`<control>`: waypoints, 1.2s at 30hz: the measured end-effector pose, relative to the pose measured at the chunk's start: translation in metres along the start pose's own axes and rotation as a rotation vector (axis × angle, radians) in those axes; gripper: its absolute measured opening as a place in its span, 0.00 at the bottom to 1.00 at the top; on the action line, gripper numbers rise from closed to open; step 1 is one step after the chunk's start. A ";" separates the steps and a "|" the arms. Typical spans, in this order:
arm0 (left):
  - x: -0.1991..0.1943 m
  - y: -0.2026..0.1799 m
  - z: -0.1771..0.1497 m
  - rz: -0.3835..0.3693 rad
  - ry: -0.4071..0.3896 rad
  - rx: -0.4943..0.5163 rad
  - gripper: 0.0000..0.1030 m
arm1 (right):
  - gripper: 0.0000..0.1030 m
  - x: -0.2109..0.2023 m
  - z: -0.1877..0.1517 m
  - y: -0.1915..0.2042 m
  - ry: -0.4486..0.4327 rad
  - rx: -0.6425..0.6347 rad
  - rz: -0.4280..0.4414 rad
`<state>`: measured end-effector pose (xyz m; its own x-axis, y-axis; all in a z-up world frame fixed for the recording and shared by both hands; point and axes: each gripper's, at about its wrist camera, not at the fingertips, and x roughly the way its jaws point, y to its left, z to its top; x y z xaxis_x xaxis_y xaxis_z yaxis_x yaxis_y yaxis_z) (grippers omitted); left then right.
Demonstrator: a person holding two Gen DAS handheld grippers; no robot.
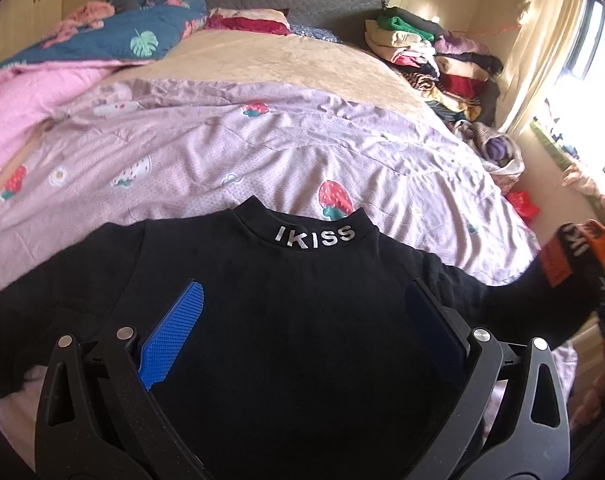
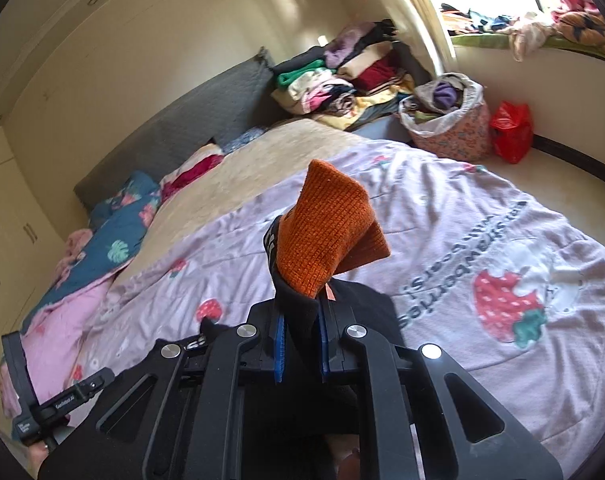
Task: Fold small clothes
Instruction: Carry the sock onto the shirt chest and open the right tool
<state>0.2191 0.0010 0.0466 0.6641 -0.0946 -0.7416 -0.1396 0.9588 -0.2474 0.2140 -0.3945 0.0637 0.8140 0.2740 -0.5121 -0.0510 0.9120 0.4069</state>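
Observation:
A small black top (image 1: 286,320) with "IKISS" on its collar lies front up on the lilac strawberry quilt (image 1: 230,140). My left gripper (image 1: 302,320) is open just above the top's chest, its blue pads wide apart. My right gripper (image 2: 300,344) is shut on the top's right sleeve, lifted off the bed. The sleeve's orange knit cuff (image 2: 330,232) sticks up past the pads. That lifted sleeve and cuff (image 1: 582,256) also show at the right edge of the left wrist view.
Stacks of folded clothes (image 2: 342,80) sit at the bed's far corner by the grey headboard (image 2: 182,120). A floral basket of clothes (image 2: 450,120) and a red bag (image 2: 512,132) stand beside the bed. A blue and pink duvet (image 1: 82,60) is bunched at the left.

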 end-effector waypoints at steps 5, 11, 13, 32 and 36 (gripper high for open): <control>-0.004 0.023 0.000 -0.079 0.020 -0.072 0.92 | 0.11 0.012 -0.017 0.045 0.042 -0.076 0.038; -0.001 0.044 -0.003 -0.204 0.047 -0.147 0.92 | 0.11 0.026 -0.043 0.085 0.099 -0.148 0.075; 0.001 0.048 -0.004 -0.225 0.053 -0.152 0.92 | 0.11 0.034 -0.052 0.096 0.118 -0.172 0.083; 0.052 0.074 -0.028 -0.417 0.194 -0.282 0.92 | 0.37 0.083 -0.133 0.145 0.320 -0.223 0.186; 0.063 0.074 -0.035 -0.433 0.234 -0.308 0.92 | 0.48 0.069 -0.137 0.140 0.328 -0.225 0.224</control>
<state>0.2248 0.0569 -0.0408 0.5330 -0.5512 -0.6419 -0.1224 0.7005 -0.7031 0.1834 -0.2062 -0.0186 0.5441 0.5215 -0.6573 -0.3589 0.8528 0.3794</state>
